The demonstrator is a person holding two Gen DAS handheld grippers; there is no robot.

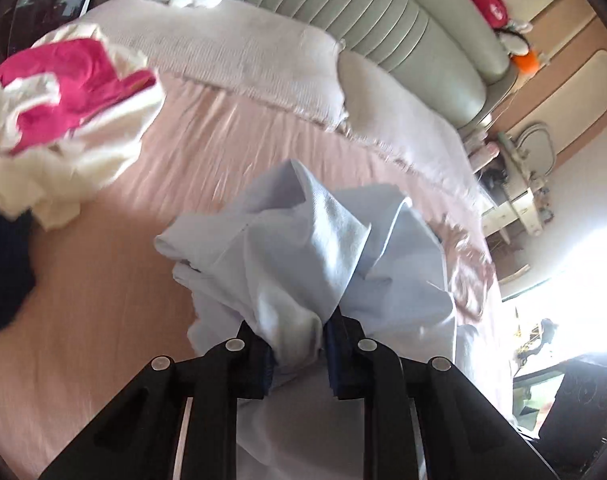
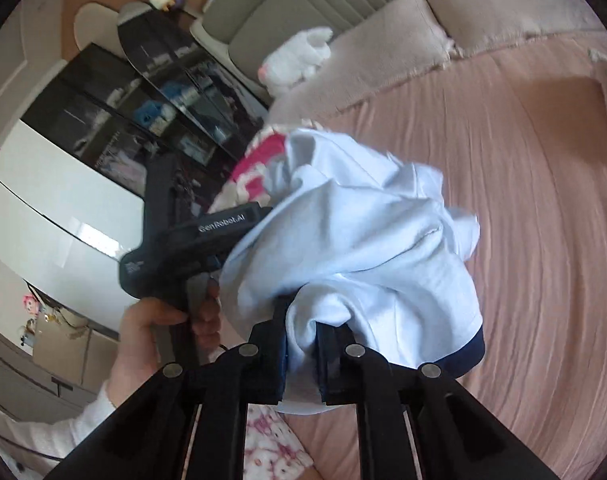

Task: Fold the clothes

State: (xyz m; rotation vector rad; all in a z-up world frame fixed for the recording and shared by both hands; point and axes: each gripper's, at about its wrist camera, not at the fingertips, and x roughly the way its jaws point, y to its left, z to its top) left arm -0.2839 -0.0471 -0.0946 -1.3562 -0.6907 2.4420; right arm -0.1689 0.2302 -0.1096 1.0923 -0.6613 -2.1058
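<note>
From the left wrist, the left gripper [image 1: 297,338] was clamped on a bunched fold of the pale blue garment [image 1: 303,240], which billowed just ahead of its fingers over the pink bedsheet [image 1: 231,136]. A heap of pink and cream clothes [image 1: 63,120] lay well off to its left.

From the right wrist, the right gripper [image 2: 303,354] pinched another fold of the same garment, a dark hem showing to its right. To its left, a hand [image 2: 151,336] gripped the other tool's handle.
</note>
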